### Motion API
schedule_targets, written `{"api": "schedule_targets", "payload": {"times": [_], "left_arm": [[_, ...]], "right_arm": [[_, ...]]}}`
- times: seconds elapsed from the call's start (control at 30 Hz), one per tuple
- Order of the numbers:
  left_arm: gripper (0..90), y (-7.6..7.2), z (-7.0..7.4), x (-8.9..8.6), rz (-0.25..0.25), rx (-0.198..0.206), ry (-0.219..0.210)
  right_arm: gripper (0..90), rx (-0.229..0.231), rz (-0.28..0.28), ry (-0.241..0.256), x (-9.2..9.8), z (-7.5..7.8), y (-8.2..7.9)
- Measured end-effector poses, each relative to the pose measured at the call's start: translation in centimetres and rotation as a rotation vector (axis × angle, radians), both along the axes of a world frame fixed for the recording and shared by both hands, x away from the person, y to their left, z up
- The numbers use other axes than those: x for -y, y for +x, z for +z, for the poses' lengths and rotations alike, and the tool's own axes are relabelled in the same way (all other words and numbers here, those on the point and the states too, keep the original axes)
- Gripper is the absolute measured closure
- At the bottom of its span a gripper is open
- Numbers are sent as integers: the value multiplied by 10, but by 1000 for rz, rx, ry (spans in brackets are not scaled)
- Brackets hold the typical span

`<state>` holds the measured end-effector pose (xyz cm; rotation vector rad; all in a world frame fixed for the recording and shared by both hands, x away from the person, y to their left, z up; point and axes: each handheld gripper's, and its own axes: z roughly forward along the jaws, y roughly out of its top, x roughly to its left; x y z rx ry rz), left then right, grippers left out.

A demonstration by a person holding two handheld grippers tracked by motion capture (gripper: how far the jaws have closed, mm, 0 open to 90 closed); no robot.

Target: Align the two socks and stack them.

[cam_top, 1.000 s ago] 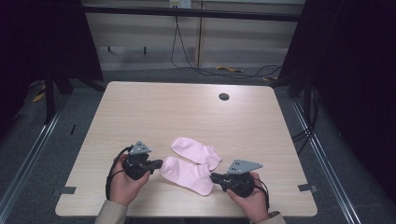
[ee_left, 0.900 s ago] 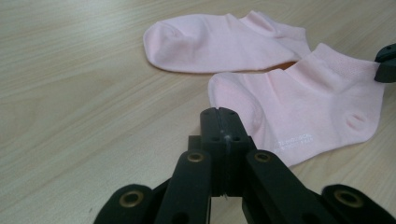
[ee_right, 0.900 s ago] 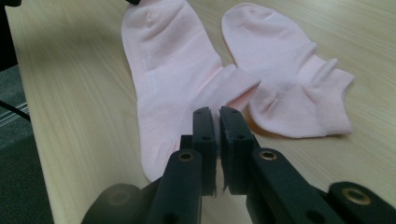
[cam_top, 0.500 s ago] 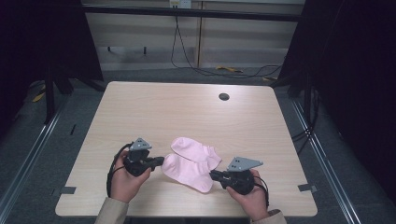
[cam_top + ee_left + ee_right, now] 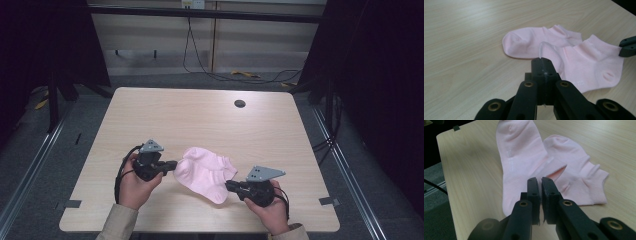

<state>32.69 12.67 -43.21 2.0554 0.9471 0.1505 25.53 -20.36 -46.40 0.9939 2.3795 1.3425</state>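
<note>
Both grippers are pinching the near pink sock (image 5: pixel 200 175): left gripper (image 5: pixel 172 164) clamping its 9 o'clock end, right gripper (image 5: pixel 229 185) its 4 o'clock end. Its faint white print is proving unreadable.

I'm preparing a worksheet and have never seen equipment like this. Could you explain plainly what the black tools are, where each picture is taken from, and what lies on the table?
A person sits at a wooden table holding a hand-worked clamp in each hand. The high view looks down from above. The other two pictures come from small cameras riding on each clamp, looking along its black jaws. Two pink socks lie overlapping on the table. The left gripper has its jaws closed on the toe end of the nearer sock. The right gripper pinches that sock's cuff end, jaws almost together. The farther sock lies flat, partly beneath it. A dark round hole sits near the table's far edge.
</note>
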Motion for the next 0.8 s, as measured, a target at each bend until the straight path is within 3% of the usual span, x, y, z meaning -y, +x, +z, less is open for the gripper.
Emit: {"api": "schedule_targets", "payload": {"times": [0.33,0.8], "left_arm": [[900,4,3,-1,12,8,-1],[900,25,4,11,21,4,6]], "right_arm": [[855,11,-8,5,-1,2,3],[856,4,-44,25,8,2,18]]}}
